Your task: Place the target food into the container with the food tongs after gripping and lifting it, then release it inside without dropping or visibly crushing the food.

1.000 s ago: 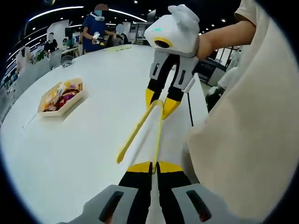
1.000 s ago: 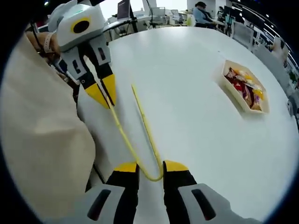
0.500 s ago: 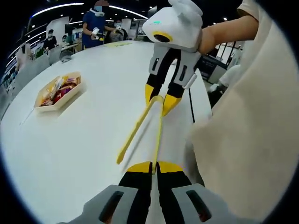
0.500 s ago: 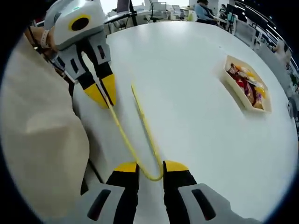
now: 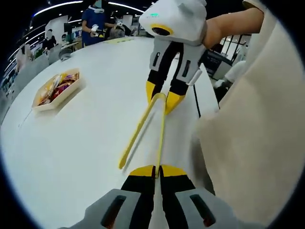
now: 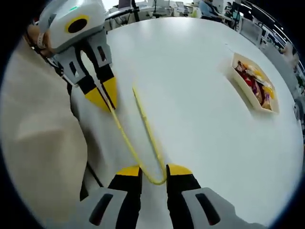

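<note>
Yellow tongs held off the table at both ends; left gripper pinched shut on one arm tip, right gripper clamped round the bend. Food tray well apart at 10 o'clock — still prep; next, carry tongs over.
</note>
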The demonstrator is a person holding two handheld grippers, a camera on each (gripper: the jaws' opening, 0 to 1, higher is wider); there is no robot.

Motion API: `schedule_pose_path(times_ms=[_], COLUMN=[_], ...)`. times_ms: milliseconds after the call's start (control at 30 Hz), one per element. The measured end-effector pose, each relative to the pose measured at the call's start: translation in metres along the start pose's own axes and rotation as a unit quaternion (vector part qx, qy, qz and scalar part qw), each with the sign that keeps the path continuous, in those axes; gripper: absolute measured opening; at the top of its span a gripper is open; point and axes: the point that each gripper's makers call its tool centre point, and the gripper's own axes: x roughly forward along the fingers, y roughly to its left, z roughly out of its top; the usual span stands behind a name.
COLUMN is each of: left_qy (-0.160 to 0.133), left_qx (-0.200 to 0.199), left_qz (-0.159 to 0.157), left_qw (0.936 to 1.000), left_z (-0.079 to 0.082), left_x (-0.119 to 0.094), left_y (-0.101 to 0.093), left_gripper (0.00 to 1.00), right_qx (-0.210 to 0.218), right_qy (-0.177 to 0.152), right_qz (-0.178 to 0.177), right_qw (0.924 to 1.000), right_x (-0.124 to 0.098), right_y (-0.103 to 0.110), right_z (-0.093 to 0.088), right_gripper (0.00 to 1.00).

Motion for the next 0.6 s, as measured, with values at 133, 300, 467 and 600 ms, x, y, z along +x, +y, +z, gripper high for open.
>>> schedule_pose_path(times_ms=[133,300,467,600], left_qy=[0.001,0.002,0.006,0.008], left_qx=[-0.002,-0.005,-0.004,-0.007], left_qz=[0.004,0.008,0.007,0.008], left_qw=[1.0,1.0,0.9999,0.9999], left_z=[-0.0005,-0.0016,-0.0025,-0.0034], left_x=[-0.0003,0.0017,0.0037,0.005], left_y=[0.0021,0.004,0.0031,0.0033], left_gripper=[0.01,0.01,0.01,0.01], right_qx=[0.004,0.008,0.012,0.016], right_qy=[0.002,0.003,0.005,0.007], right_qz=[-0.001,-0.001,-0.002,-0.002], right_qw=[1.0,1.0,0.9999,0.9998], right_x=[0.0009,0.0012,0.0029,0.0057], right_y=[-0.0017,-0.0029,-0.0029,-0.0032], right_z=[0.0,-0.0005,-0.0028,-0.0048], right_gripper=[0.19,0.19,0.19,0.19])
